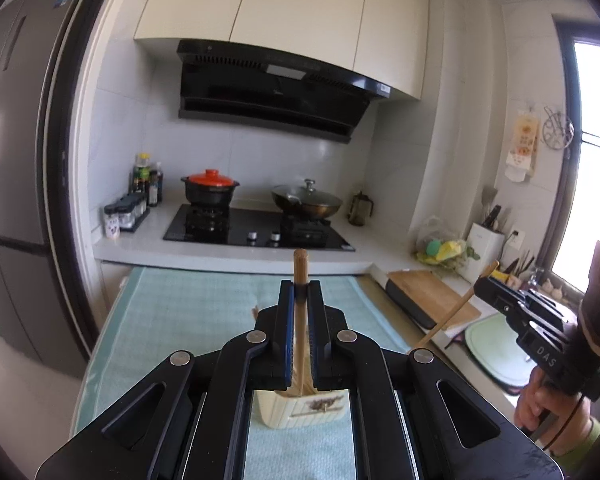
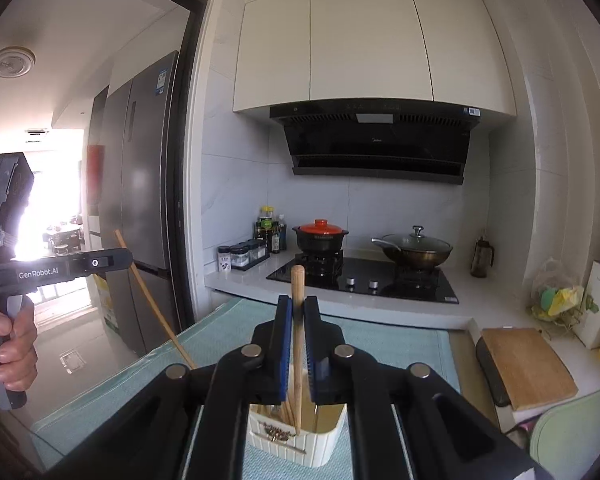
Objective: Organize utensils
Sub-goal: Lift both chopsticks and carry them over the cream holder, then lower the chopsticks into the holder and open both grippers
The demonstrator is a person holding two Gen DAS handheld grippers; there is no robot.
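A grey refrigerator (image 2: 140,184) stood at the far left beside the doorway, and two pots sat on the black hob (image 1: 256,228) under the range hood (image 2: 376,140), whose printed brand was too small to read: a black pot with an orange lid (image 1: 211,188) and a lidded wok (image 1: 306,200). A pale green mat (image 1: 188,304) covered the near table, and a wooden cutting board (image 2: 528,364) lay to its right. On the mat stood one cream ribbed utensil holder (image 2: 296,440) already holding several chopsticks. The left gripper (image 1: 301,292), lettered "GenRobot.AI" on its side, had its jaws pressed onto one wooden chopstick (image 1: 300,312) above the holder. The right gripper (image 2: 298,312), lettered "DAS", pinched a second chopstick (image 2: 298,340) whose lower end stood inside the holder.
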